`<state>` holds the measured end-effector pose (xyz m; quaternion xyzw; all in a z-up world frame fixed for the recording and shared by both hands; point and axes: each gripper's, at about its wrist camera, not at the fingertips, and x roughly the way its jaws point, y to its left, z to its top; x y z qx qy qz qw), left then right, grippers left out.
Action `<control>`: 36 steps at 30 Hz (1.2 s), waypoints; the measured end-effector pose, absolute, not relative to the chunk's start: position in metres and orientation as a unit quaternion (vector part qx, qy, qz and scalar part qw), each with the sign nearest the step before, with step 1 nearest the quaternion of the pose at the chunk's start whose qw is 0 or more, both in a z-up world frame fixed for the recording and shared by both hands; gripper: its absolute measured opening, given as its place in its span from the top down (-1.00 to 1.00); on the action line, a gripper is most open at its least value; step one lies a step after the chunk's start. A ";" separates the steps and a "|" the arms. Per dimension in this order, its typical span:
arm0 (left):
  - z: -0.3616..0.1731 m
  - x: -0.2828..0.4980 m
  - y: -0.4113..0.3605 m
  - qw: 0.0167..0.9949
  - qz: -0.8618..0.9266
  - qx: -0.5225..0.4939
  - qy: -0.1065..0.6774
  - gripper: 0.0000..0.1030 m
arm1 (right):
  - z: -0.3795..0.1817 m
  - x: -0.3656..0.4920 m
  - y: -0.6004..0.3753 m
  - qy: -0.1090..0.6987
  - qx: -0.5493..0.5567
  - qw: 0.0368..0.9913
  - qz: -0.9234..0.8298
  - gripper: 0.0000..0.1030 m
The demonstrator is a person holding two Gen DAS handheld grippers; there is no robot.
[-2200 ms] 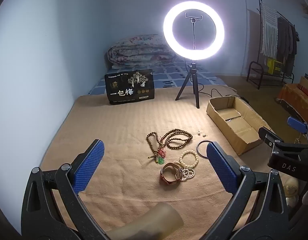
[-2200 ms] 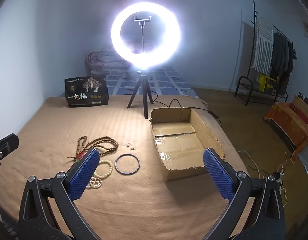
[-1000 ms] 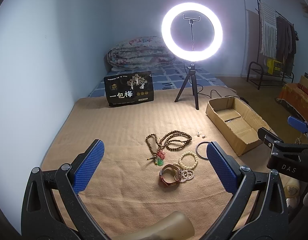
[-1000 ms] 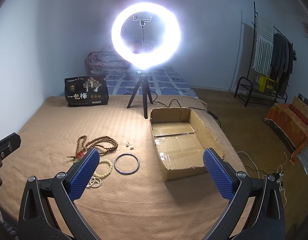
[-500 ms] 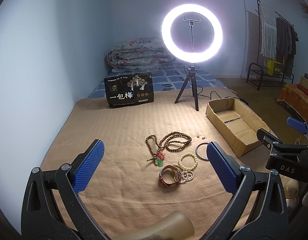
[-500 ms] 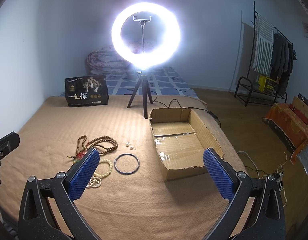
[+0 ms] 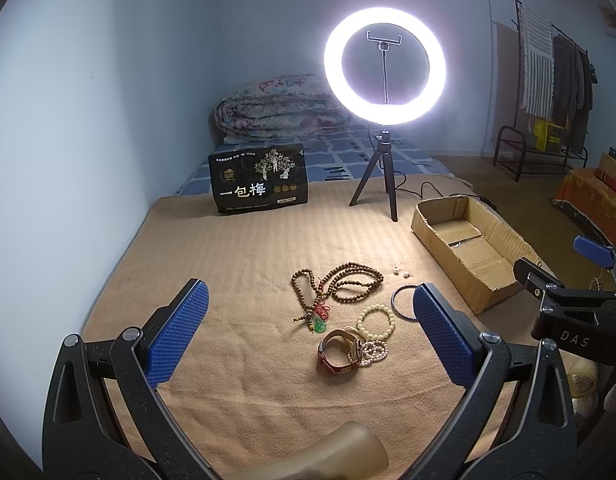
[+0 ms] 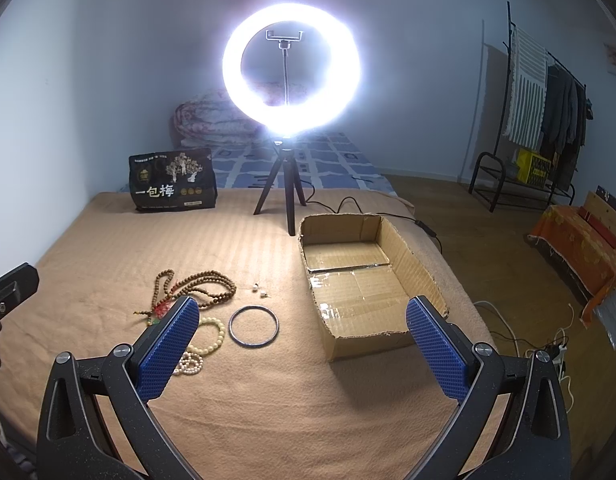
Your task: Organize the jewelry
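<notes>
Jewelry lies on a tan blanket (image 7: 247, 264): a brown bead necklace (image 7: 348, 282) with a green pendant (image 7: 319, 325), a cream bead bracelet (image 7: 375, 322), a pearl bracelet (image 7: 371, 353), a brown-strap watch (image 7: 339, 351), a metal bangle (image 8: 253, 326) and two small earrings (image 8: 259, 289). An open cardboard box (image 8: 364, 276) sits to their right. My left gripper (image 7: 308, 332) is open and empty, short of the pile. My right gripper (image 8: 301, 344) is open and empty, between the bangle and the box. It also shows at the left wrist view's right edge (image 7: 568, 280).
A lit ring light on a tripod (image 7: 384, 120) stands behind the jewelry, its cable trailing right. A black printed bag (image 7: 259, 184) stands at the back left. A folded quilt (image 7: 279, 110) lies beyond. A wall is on the left; a clothes rack (image 8: 548, 120) at far right.
The left gripper has drifted slightly, so the jewelry sits a little lower and left in its view. The right gripper has barely moved. Both stay open.
</notes>
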<state>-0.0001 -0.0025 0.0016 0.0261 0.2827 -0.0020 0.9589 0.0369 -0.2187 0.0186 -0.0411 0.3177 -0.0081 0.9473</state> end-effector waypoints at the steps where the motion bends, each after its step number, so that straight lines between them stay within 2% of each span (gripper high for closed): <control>1: 0.001 0.000 -0.003 0.959 -0.002 0.026 0.282 -1.00 | 0.019 0.037 -0.219 0.318 -0.041 0.947 -0.008 -0.99; 26: 0.000 -0.001 -0.005 0.958 -0.004 0.026 0.286 -1.00 | 0.015 0.038 -0.219 0.323 -0.040 0.946 -0.008 -0.99; 36: -0.013 0.009 0.002 0.947 -0.008 0.015 0.322 -1.00 | 0.012 0.041 -0.221 0.328 -0.038 0.944 -0.010 -0.99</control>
